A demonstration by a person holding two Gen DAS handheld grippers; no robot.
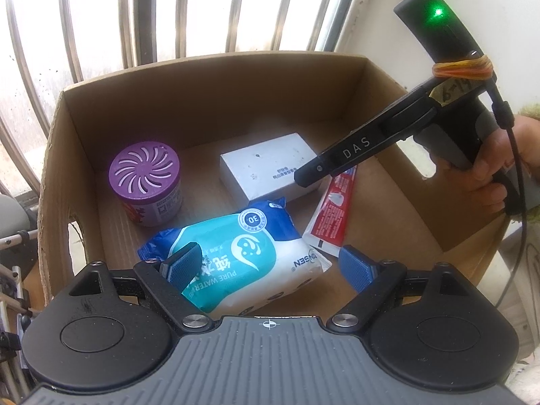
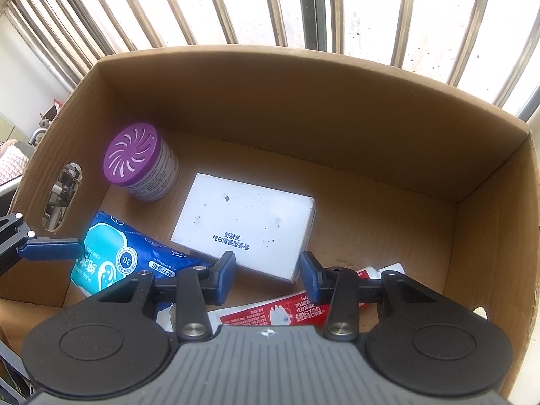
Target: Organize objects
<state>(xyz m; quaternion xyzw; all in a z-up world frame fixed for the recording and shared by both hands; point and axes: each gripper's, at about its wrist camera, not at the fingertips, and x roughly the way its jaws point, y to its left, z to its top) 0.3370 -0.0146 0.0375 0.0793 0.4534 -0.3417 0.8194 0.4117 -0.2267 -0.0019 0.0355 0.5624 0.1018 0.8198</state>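
We look down into an open cardboard box [image 2: 303, 77] set against window bars [image 2: 236, 6]. Four items lie on its floor. The purple-lidded canister [image 2: 133, 158] stands upright at left of the frame. The white soap box [image 2: 246, 222] lies flat at centre, just right of the canister. The blue wet-wipes pack [image 1: 243, 256] sits at lower centre in the left wrist view. The red toothpaste tube [image 1: 332, 216] lies to the right of the pack, one end under the soap box edge.

The left gripper [image 1: 273, 265] has its jaws wide apart, one pad on each side of the wipes pack; we cannot tell whether they press it.

The right gripper [image 2: 266, 271] has its jaws partly apart, nothing between them, above the tube and the soap box's near edge. A hand [image 1: 492, 175] holds it at right of the left wrist view.
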